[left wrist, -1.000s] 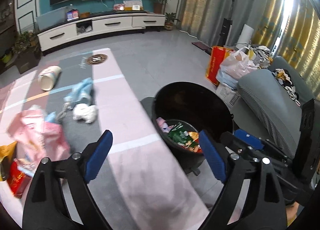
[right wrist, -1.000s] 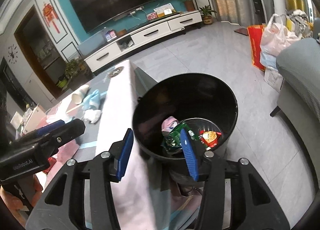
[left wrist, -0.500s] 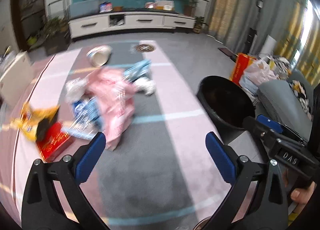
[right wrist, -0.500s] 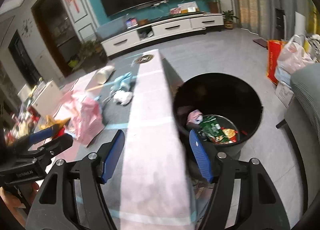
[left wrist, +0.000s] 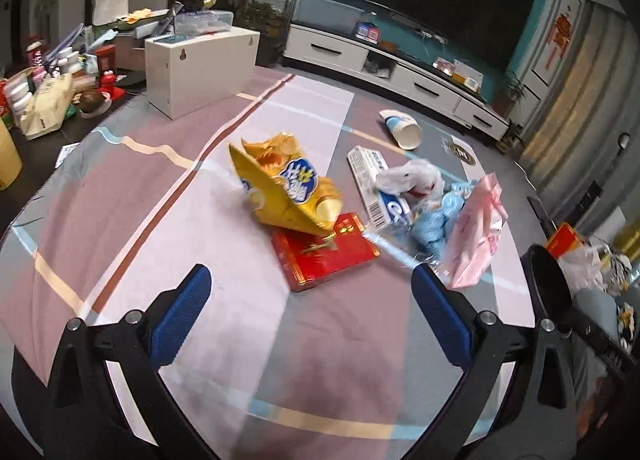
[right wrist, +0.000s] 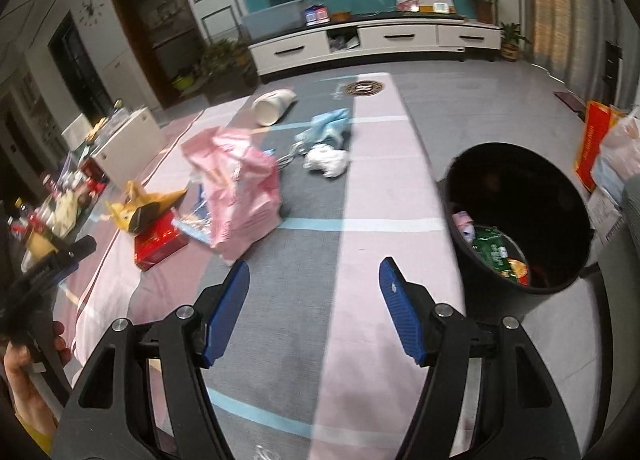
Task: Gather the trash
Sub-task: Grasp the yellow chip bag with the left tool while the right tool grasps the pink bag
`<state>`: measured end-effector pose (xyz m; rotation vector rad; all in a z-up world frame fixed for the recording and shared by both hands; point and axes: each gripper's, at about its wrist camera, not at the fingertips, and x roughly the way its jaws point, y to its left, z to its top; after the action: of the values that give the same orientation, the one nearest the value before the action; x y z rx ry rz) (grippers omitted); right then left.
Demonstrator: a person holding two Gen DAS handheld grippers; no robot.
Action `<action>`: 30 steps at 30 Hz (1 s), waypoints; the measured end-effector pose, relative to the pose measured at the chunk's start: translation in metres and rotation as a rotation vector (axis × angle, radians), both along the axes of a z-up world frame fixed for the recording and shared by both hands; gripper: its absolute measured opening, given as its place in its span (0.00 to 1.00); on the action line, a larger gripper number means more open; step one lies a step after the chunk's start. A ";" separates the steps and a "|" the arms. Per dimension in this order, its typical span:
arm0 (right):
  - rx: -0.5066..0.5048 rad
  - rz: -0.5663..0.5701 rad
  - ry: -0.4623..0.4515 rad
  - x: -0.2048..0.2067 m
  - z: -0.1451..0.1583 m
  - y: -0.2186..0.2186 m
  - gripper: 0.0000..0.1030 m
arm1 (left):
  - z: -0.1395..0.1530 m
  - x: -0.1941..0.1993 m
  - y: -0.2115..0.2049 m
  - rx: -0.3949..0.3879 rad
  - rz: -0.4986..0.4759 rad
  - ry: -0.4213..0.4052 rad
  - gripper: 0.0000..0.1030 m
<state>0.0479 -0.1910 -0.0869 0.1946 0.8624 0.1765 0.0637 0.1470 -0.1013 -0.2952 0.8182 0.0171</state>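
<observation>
A living room with a wall-mounted television, where a striped cloth covers a table (left wrist: pixel 160 228) strewn with trash: a yellow snack bag (left wrist: pixel 286 188) resting on a red box (left wrist: pixel 324 256), a pink bag (right wrist: pixel 236 188), and a tipped paper cup (left wrist: pixel 402 129). The left gripper (left wrist: pixel 312 312) hovers with jaws wide apart and empty near the red box. The right gripper (right wrist: pixel 312 300), also parted and empty, hangs beside the black bin (right wrist: pixel 520 216) off the table's edge, which already holds wrappers.
</observation>
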 end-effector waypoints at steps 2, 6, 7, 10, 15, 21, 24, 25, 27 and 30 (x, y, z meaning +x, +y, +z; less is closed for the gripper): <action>0.000 0.026 0.005 0.006 -0.002 0.011 0.65 | -0.007 0.000 0.006 -0.058 -0.046 0.021 0.97; 0.018 0.083 0.015 0.019 -0.008 0.036 0.65 | -0.025 -0.003 0.021 -0.067 -0.081 0.070 0.97; 0.021 0.094 0.023 0.023 -0.011 0.041 0.65 | -0.028 -0.005 0.023 -0.057 -0.078 0.088 0.97; 0.018 0.119 0.037 0.030 -0.015 0.052 0.65 | -0.035 -0.005 0.036 -0.090 -0.076 0.140 0.97; 0.023 0.126 0.041 0.047 -0.021 0.063 0.65 | -0.026 0.011 0.064 -0.166 0.028 0.113 0.97; 0.029 0.137 0.013 0.065 -0.024 0.075 0.65 | -0.018 0.045 0.065 -0.223 0.080 0.085 0.97; 0.032 0.138 0.005 0.073 -0.025 0.078 0.65 | -0.018 0.063 0.065 -0.262 0.123 0.084 0.97; 0.034 0.135 0.001 0.077 -0.026 0.079 0.65 | -0.019 0.069 0.065 -0.282 0.125 0.085 0.97; 0.041 0.134 -0.006 0.083 -0.029 0.080 0.65 | -0.023 0.082 0.065 -0.291 0.138 0.093 0.96; 0.050 0.132 -0.003 0.092 -0.035 0.083 0.65 | -0.032 0.095 0.065 -0.320 0.164 0.118 0.74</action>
<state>0.1395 -0.1082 -0.1215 0.1844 0.8692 0.3220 0.1586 0.2123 -0.1337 -0.6681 0.9120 0.0573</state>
